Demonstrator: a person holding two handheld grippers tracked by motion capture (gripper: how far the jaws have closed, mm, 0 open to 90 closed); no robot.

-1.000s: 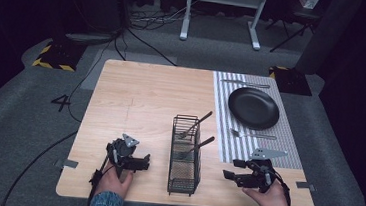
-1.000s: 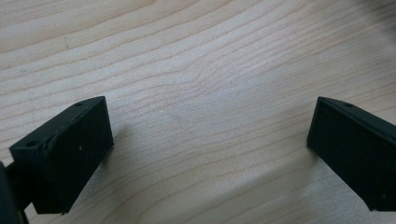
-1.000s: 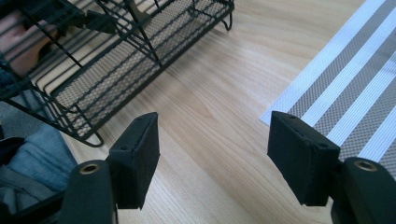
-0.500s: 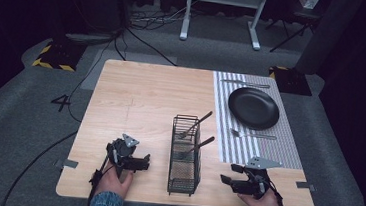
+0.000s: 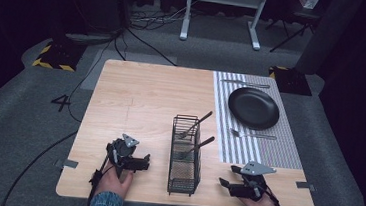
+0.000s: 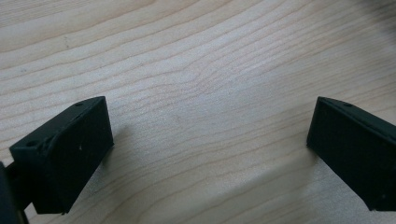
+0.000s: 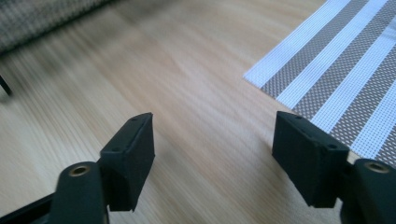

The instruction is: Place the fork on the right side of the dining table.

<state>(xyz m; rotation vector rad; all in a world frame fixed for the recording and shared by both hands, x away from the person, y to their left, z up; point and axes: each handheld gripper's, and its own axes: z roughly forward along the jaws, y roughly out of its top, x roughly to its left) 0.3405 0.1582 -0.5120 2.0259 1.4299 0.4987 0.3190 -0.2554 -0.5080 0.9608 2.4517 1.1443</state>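
A black wire cutlery basket (image 5: 185, 158) stands near the table's front edge, with two utensils (image 5: 196, 124) leaning out of its far end. To its left my left gripper (image 5: 143, 163) rests low over bare wood, its jaws wide open and empty (image 6: 205, 154). On the basket's right my right gripper (image 5: 227, 176) sits close to the front edge. Its jaws have just been opening and stand open with nothing between them (image 7: 212, 149). A black plate (image 5: 253, 107) lies on the striped placemat (image 5: 267, 153).
On the placemat a knife (image 5: 245, 83) lies beyond the plate and another utensil (image 5: 252, 135) lies in front of it. In the right gripper view the placemat's corner (image 7: 336, 79) is at the right. The wooden table (image 5: 141, 99) has bare room at its left.
My right gripper has sunk and come nearer the table's front edge, and its jaws stand slightly wider. The left gripper has not moved.
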